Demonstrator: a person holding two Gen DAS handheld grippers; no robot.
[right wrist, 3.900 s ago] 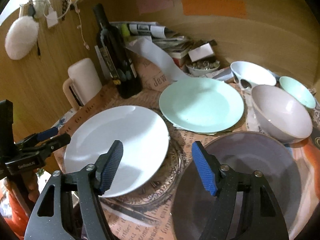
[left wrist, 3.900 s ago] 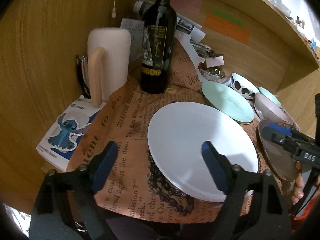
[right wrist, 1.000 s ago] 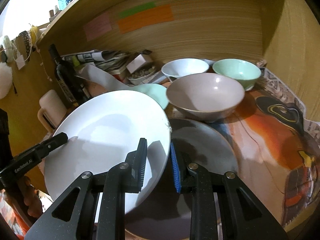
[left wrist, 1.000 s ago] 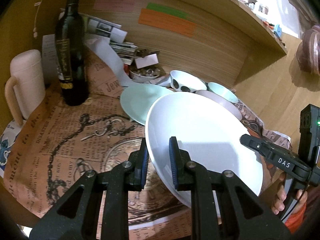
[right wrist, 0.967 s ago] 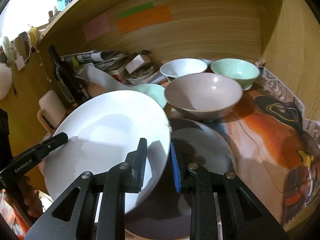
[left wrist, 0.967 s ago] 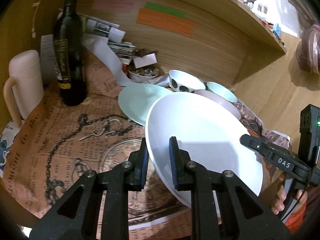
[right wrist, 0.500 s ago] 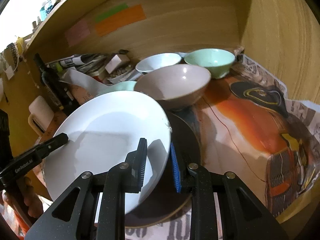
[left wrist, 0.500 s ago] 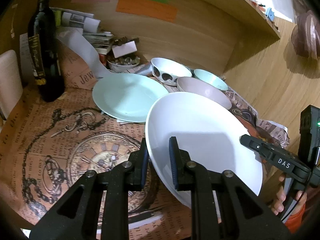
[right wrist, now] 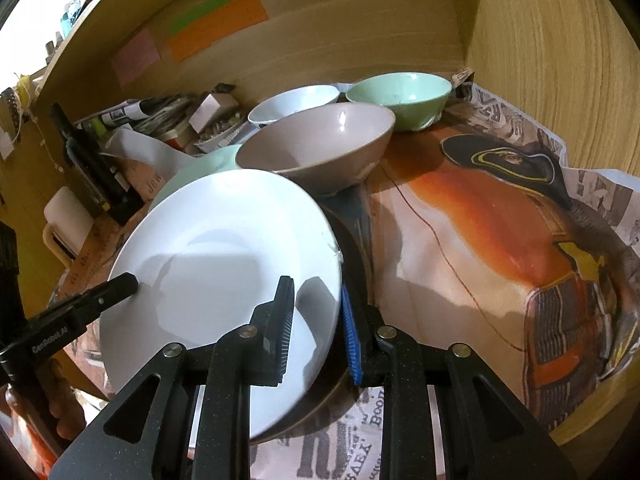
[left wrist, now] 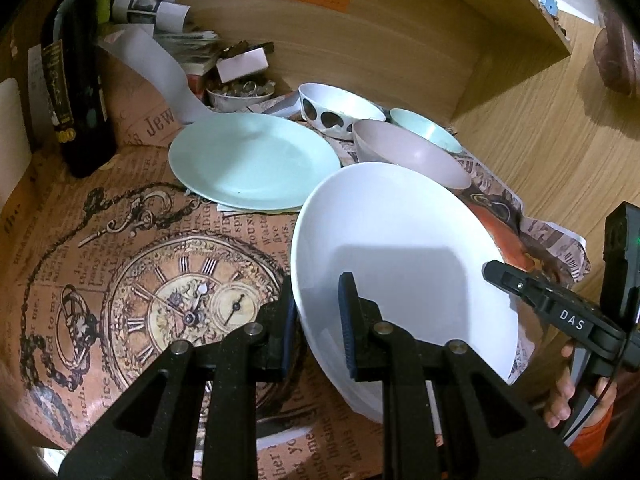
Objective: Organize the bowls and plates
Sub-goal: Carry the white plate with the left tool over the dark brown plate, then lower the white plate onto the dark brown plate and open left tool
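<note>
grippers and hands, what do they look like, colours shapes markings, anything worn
Both are black two-finger clamps with triangular cut-outs, silver rivets and ribbed blue pads. The left gripper reads "GenRobot.AI" on its side, seen from the right wrist. The right gripper reads "DAS" in white, beside a black box with a small green light and a thin cable. Orange sleeves show by both hands.

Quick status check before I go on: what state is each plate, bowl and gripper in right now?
White plate: tilted, gripped at two rim spots, above the dark plate.
Dark plate: flat, mostly hidden under the white plate.
Mint plate: flat on the paper, untouched.
Pinkish bowl: upright, empty.
Green bowl: upright, empty.
Spotted bowl: upright.
Left gripper: jaws shut on the white plate.
Right gripper: jaws shut on the white plate.
</note>
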